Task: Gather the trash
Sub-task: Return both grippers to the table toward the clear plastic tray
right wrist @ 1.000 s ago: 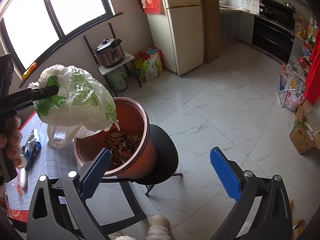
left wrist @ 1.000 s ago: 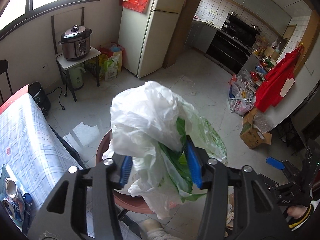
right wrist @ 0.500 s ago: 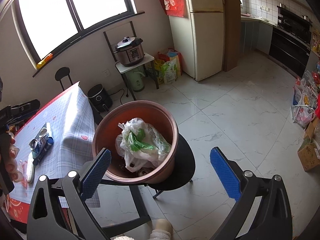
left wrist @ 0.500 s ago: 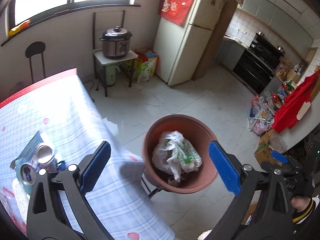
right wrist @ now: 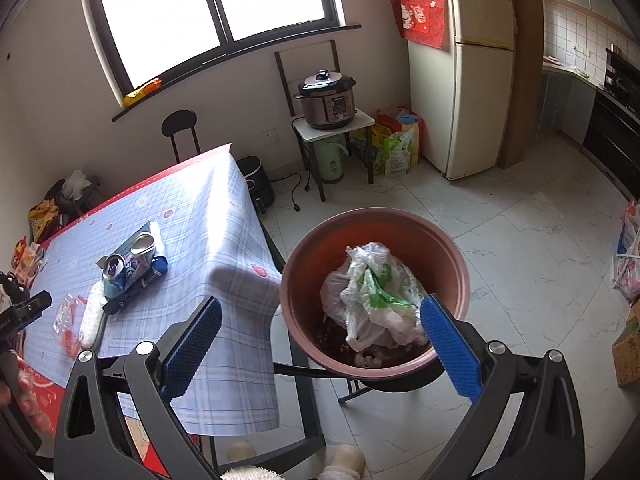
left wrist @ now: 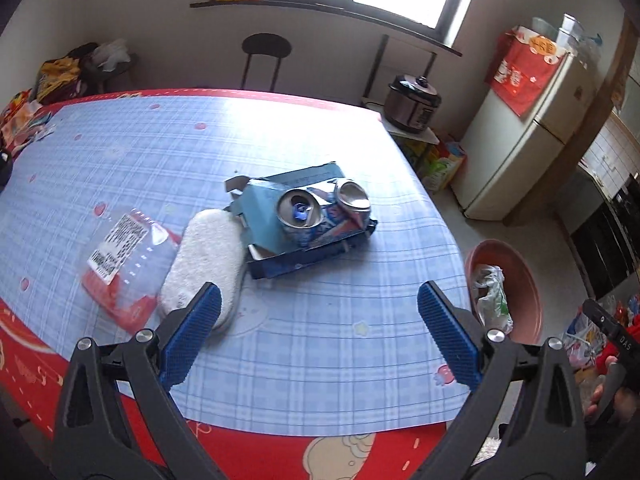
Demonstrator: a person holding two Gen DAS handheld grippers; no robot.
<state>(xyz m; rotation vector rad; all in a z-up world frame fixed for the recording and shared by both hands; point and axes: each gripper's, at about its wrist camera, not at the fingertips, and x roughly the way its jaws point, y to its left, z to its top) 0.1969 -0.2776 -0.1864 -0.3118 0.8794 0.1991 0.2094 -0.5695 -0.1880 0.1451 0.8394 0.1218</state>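
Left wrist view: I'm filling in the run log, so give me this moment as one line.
left gripper: open, empty, over table | right gripper: open, empty | plastic bag: in bin | cans, box: on table

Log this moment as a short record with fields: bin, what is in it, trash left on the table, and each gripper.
bin: round terracotta-coloured plastic bin on a black stool beside the table
in bin: crumpled white and green plastic bag on top of dark scraps
left on table: two crushed drink cans on a flattened blue carton; white oblong foam pad; clear plastic packet with a printed label
table: blue checked tablecloth
left gripper: open, empty, above the table
right gripper: open, empty, near the bin
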